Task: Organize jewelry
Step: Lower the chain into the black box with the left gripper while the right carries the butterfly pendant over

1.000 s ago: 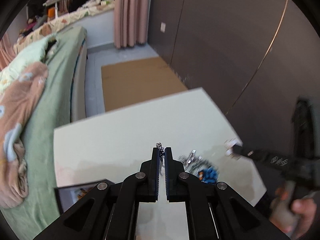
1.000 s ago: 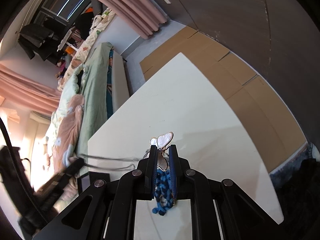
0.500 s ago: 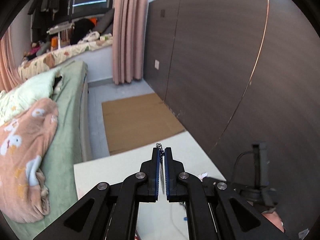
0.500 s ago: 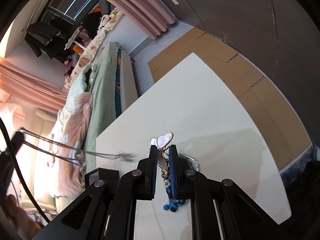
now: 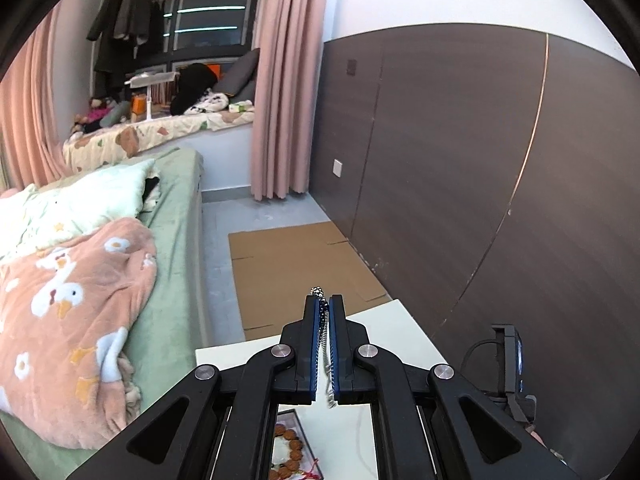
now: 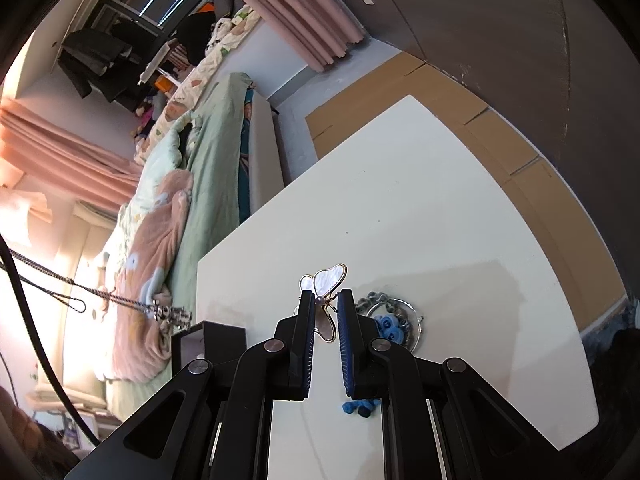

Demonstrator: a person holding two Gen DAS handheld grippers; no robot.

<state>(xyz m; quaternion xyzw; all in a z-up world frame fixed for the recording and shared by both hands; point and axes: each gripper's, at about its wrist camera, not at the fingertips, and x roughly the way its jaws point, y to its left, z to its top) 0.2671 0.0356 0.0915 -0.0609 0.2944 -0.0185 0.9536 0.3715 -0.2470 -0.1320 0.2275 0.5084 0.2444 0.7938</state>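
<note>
Left wrist view: left gripper [image 5: 324,310] raised over the near part of the white table [image 5: 404,330], jaws pressed nearly together on a silver chain [image 5: 322,344]. Chain's beaded end pokes out past the fingertips, rest dangles down between the pads. Below, at the near left of the table, a black tray [image 5: 301,432] with a brown bead bracelet [image 5: 290,446] inside. Green bed [image 5: 176,240] with a peach duck blanket [image 5: 68,312] on the left, flattened cardboard [image 5: 296,264] on the far floor.

Right wrist view: right gripper [image 6: 325,300] closed narrowly on a white butterfly pendant [image 6: 326,284], wings sticking up beyond the fingertips. Just right of the fingers, resting on the table, a tangle of blue bead jewelry [image 6: 390,326] with a silver ring shape around it. Far left, the chain stretched taut in mid-air, its clasp end hanging above the black tray's corner.
</note>
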